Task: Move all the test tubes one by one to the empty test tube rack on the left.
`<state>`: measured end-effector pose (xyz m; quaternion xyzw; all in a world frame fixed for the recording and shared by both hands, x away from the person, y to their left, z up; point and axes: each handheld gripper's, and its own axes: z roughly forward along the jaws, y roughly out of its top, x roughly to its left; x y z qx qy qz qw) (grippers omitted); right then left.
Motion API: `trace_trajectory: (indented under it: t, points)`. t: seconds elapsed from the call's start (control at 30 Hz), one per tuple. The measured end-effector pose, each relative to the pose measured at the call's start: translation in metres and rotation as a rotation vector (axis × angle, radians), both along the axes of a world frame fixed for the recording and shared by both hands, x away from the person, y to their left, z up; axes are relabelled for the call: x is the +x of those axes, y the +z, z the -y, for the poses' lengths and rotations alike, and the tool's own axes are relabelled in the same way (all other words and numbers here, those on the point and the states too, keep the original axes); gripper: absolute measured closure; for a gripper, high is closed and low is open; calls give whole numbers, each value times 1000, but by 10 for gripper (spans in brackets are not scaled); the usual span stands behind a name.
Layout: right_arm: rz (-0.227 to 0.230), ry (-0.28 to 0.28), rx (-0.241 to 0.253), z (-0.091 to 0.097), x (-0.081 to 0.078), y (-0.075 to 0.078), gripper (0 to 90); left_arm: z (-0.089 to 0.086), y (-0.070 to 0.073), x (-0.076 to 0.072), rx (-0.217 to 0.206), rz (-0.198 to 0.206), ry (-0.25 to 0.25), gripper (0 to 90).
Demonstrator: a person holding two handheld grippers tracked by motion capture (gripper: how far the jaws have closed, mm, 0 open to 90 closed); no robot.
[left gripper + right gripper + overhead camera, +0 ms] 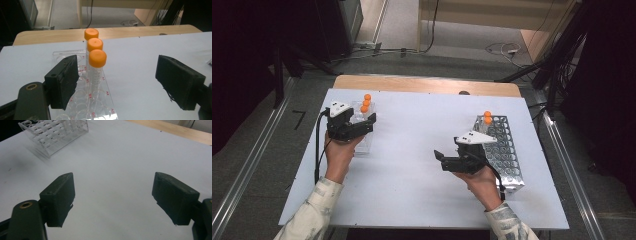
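Three orange-capped tubes (pixel 366 102) stand in a row in a clear rack (pixel 363 145) at the table's left. My left gripper (pixel 371 122) hovers over that rack, open, with nothing between its pads. In the left gripper view the nearest tube (pixel 97 62) stands just ahead of the left jaw, with two more tubes (pixel 93 40) behind it in the clear rack (pixel 62 53); my left gripper (pixel 120 80) is spread wide. My right gripper (pixel 441 160) points left over bare table, open and empty. My right gripper (pixel 115 200) has only white tabletop between its jaws.
A second clear rack (pixel 507 150) lies at the right, behind my right hand, with two orange-capped tubes (pixel 487 117) at its far end. A clear rack (pixel 50 135) sits far off in the right gripper view. The table's wooden far edge (pixel 427 84) runs behind.
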<state>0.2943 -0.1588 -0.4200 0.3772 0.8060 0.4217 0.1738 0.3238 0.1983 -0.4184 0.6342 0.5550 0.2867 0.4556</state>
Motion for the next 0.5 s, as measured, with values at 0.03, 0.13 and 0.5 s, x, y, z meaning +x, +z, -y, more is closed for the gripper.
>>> trace_trajectory:
  t: [0.03,0.13,0.5]
  points:
    - [4,-3,0,2,0,1,171,0,-1,-2,1,-2,1,186]
    - [14,-18,6,8,1,4,171,-1,-1,-6,1,-1,4,186]
    - [53,-158,24,49,8,16,178,6,1,-15,-3,3,-38,187]
